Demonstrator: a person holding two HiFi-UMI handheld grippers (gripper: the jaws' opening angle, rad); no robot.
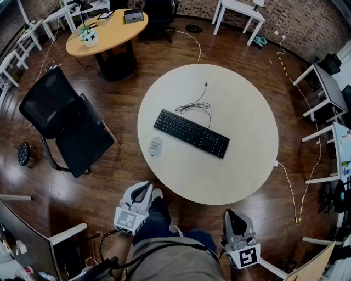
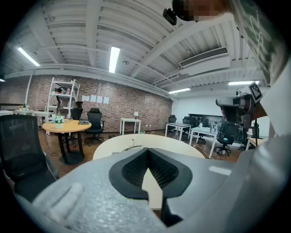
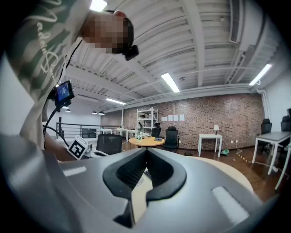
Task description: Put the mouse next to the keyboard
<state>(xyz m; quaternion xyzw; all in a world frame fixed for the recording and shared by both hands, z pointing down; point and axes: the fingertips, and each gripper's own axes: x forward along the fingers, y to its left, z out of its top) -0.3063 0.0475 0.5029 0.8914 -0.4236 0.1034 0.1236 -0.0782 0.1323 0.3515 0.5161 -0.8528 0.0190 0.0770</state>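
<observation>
Mouse: small pale oval, faint marks on top too fine to read; lies on the round white table close to its left rim, just off the near-left end of the keyboard, not touching it. Keyboard: black, long, set aslant across the table's middle, with a thin black cable looping loose behind it. Low by the person's legs, short of the table's near edge and well apart from the mouse: left gripper and right gripper. Left gripper view: jaw tips pressed together on themselves. Right gripper view: same, tips meeting, empty. Table's near rim between grippers and mouse. Around: black office chair left of the table on dark wood floor, round wooden table beyond, white desks along the brick wall
</observation>
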